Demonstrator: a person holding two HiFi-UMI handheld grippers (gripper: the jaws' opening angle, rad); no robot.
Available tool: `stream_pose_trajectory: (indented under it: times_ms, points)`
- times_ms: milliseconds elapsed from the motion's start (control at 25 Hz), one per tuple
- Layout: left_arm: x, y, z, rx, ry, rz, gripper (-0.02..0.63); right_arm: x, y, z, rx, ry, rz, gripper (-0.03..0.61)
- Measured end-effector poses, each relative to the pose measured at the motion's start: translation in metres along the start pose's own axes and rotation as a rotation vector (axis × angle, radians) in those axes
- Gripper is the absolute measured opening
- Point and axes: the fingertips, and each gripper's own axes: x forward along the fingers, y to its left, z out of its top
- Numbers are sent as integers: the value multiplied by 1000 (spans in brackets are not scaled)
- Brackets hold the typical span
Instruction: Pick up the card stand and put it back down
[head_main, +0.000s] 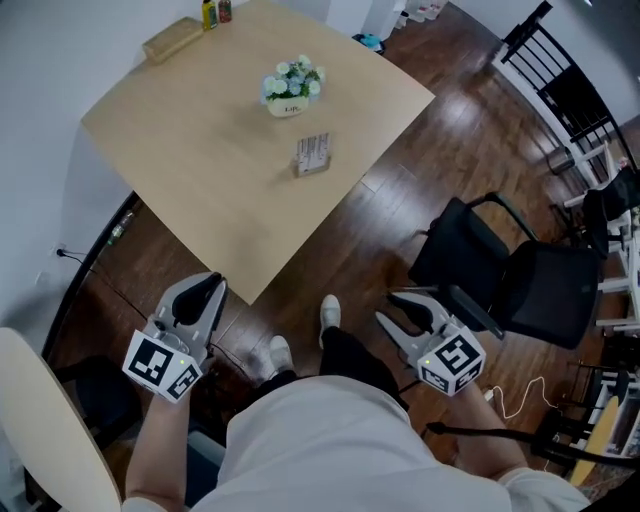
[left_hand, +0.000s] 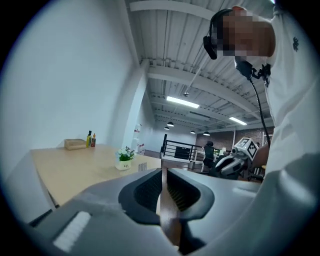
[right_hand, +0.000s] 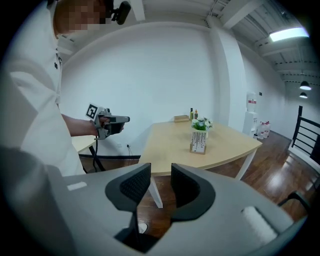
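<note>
On floor (head_main: 400, 215), hd view only: cable (head_main: 520, 400).

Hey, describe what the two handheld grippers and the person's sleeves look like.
The left gripper and right gripper both have light grey bodies with black ribbed pads inside the tongs. Each carries a white cube with black square markers. The person wears a white short-sleeved shirt. The left tongs are closing, nothing between them.

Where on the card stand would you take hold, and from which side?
The card stand stands upright as a thin panel, so probably pinch its top edge across the two faces, coming down from above on the person's side; the flower pot sits behind it.
</note>
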Motion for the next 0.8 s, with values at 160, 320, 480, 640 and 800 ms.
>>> stream_pose_trajectory:
  times_ms: [160, 320, 480, 640, 800]
  points:
    - [-19, -46, -10, -17, -7, -1, 32, -25, 5, -4, -1, -17, -21, 130]
    - [-24, -89, -12, -13, -17, -11, 32, -48, 8, -9, -25, -43, -13, 130]
    - [-19, -126, -7, -21, -42, 6, 23, -81, 5, -21, -45, -63, 4, 130]
    - [-5, -173, -11, -23, -38, 15, 15, -122, -4, -41, -45, -94, 13, 130]
    - [8, -224, -17, -25, -19, 17, 15, -156, -12, -68, -41, -102, 32, 129]
